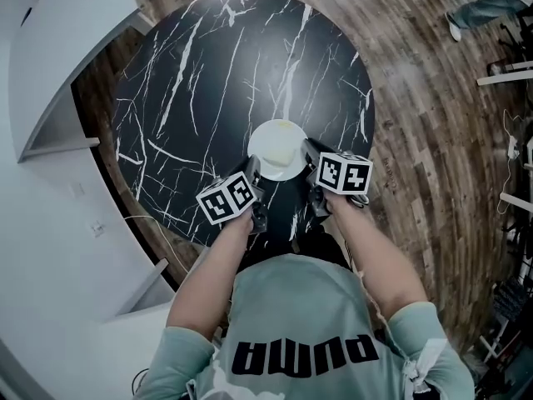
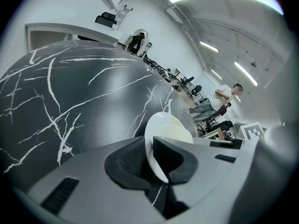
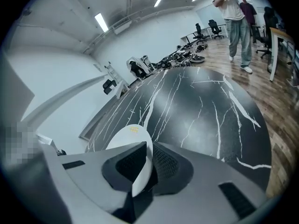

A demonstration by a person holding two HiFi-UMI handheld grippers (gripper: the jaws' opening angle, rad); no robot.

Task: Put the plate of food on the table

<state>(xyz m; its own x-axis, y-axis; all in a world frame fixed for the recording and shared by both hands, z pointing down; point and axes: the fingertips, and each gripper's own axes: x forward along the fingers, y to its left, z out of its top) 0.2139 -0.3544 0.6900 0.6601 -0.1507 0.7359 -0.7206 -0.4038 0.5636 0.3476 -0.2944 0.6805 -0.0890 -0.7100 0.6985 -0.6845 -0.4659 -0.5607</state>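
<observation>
Plate point(image 1: 277, 150): white, round and shallow with a thin rim. I see it from above in the head view and nearly edge-on in both gripper views point(image 2: 163, 125) point(image 3: 130, 139).
Food point(image 1: 282, 144): a pale, yellowish patch on the middle of the plate. In the left gripper view it looks like a low creamy mound point(image 2: 180, 130). I can't tell what it is.
Where the plate is: over the near part of the desk point(image 1: 208, 90), held between my two grippers. No view tells me whether its underside touches the surface.
Desk: round, black, marble-like top with white veins, glossy enough to carry reflections.
Left gripper point(image 1: 256, 180): on the plate's near-left rim. Its own view point(image 2: 155, 158) shows the jaws closed on the rim, with the dark ribbed pads pressed to either face of the plate.
Right gripper point(image 1: 310, 162): on the near-right rim, opposite the left one. Its jaws point(image 3: 144, 164) clamp the rim the same way, with the plate edge wedged between the pads.
Surroundings: a wooden plank floor point(image 1: 433, 148) lies around the desk and a white curved counter point(image 1: 58, 48) to its left. Two people stand far off — best seen in the right gripper view point(image 3: 232, 17).
</observation>
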